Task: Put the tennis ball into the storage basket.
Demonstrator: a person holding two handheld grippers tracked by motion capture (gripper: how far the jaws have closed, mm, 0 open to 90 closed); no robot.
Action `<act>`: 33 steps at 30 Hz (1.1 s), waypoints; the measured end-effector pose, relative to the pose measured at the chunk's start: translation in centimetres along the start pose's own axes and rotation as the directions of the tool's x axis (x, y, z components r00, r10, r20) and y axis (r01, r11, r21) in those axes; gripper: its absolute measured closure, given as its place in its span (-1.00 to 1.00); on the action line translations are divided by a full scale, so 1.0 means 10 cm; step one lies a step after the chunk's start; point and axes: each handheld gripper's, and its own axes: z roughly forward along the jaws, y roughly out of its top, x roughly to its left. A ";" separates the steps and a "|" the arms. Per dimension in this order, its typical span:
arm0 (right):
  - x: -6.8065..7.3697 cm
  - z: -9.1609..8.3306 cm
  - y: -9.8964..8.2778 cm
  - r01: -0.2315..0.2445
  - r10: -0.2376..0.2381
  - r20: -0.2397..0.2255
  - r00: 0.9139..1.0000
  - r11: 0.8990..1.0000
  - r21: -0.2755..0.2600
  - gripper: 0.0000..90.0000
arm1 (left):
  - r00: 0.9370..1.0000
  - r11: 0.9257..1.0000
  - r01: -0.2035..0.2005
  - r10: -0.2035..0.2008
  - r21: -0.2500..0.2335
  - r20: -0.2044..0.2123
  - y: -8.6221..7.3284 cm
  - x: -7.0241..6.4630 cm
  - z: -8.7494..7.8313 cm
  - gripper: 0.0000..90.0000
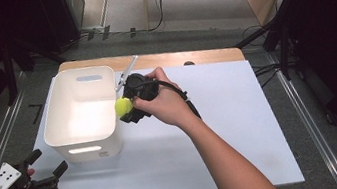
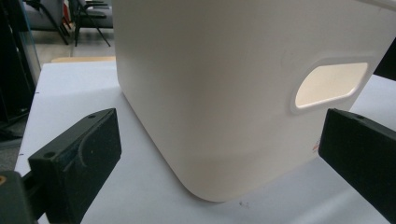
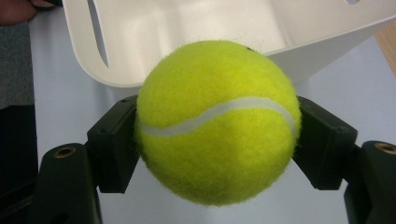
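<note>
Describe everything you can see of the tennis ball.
The tennis ball is bright yellow-green with fuzzy felt and one curved white seam across its face. It looks whole and round. The right gripper holds it, one black jaw pressed on each side, off the table. In the high view it sits at the right rim of the white bin, about level with the rim's top. Nothing else touches it.

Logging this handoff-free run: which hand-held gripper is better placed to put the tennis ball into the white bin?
Right. The right hand-held gripper already clamps the tennis ball at the white bin rim. The left hand-held gripper is open, empty, low by the bin's near corner.
</note>
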 end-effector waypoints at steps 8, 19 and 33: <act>0.04 0.02 0.15 0.017 -0.018 -0.011 1.000 1.000 -0.008 -0.48 | 1.000 1.000 0.001 -0.001 -0.001 0.000 0.00 0.00 0.00 -1.00; 0.07 0.11 0.25 0.027 -0.027 -0.023 0.999 0.999 -0.019 -0.48 | 1.000 1.000 0.004 -0.004 -0.002 -0.001 0.00 0.00 0.00 -1.00; 0.12 0.24 0.40 0.040 -0.042 -0.046 0.998 0.999 -0.031 -0.48 | 1.000 1.000 0.004 -0.004 -0.004 0.001 0.00 0.00 0.00 -1.00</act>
